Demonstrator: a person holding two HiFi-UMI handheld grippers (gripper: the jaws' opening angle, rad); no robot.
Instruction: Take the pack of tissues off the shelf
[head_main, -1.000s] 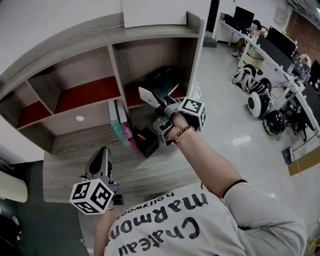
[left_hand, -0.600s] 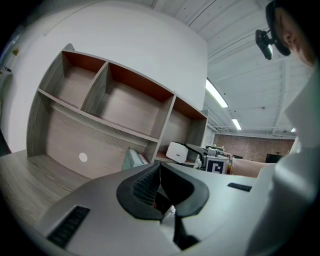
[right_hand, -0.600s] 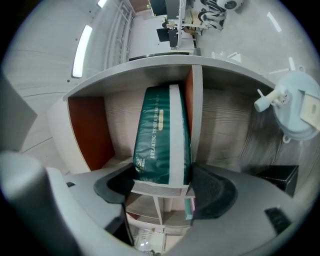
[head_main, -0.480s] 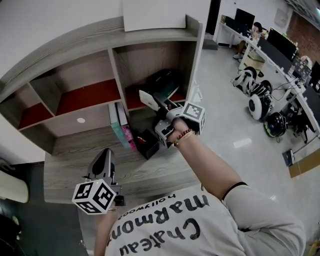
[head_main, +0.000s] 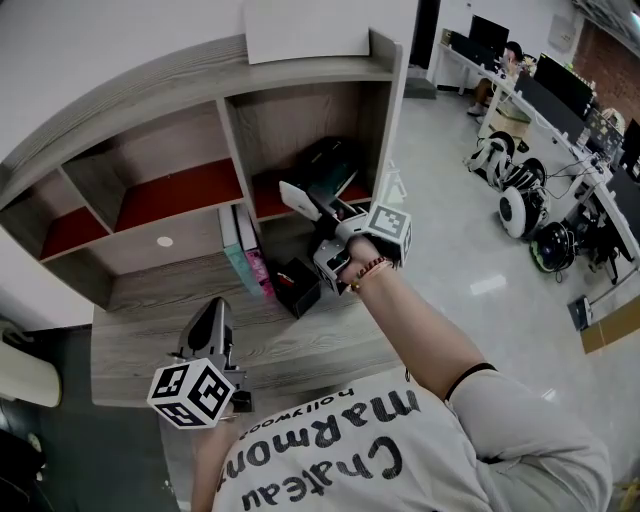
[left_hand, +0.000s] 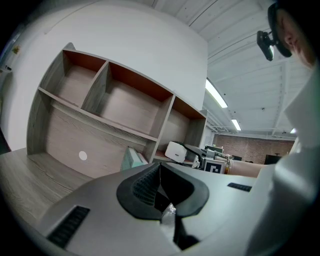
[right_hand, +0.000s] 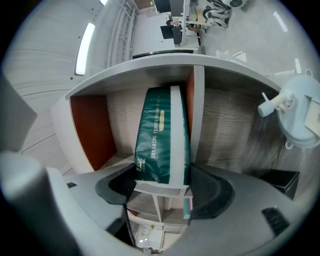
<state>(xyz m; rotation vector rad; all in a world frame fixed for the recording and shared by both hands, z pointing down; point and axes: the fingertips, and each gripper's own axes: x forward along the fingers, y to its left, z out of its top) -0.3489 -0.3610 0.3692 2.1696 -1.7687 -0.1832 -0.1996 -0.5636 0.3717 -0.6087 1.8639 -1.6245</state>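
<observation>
The pack of tissues (right_hand: 157, 135) is dark green with a white band. It lies in the shelf's right compartment (head_main: 325, 160), next to the upright board. My right gripper (head_main: 318, 195) reaches into that compartment. Its jaws are closing, with the near end of the pack between them (right_hand: 161, 185), and the pads touch both sides of the pack. My left gripper (head_main: 207, 312) hangs low over the desk, away from the shelf, shut with nothing in it (left_hand: 160, 172).
Turquoise and pink books (head_main: 242, 250) stand below the shelf board, with a black box (head_main: 297, 285) beside them on the wooden desk (head_main: 140, 320). The other shelf compartments (head_main: 170, 180) hold nothing. Scooters (head_main: 510, 195) stand on the floor at the right.
The right gripper stays at the right compartment, shifted very slightly right. The left gripper has sunk a little in the view.
</observation>
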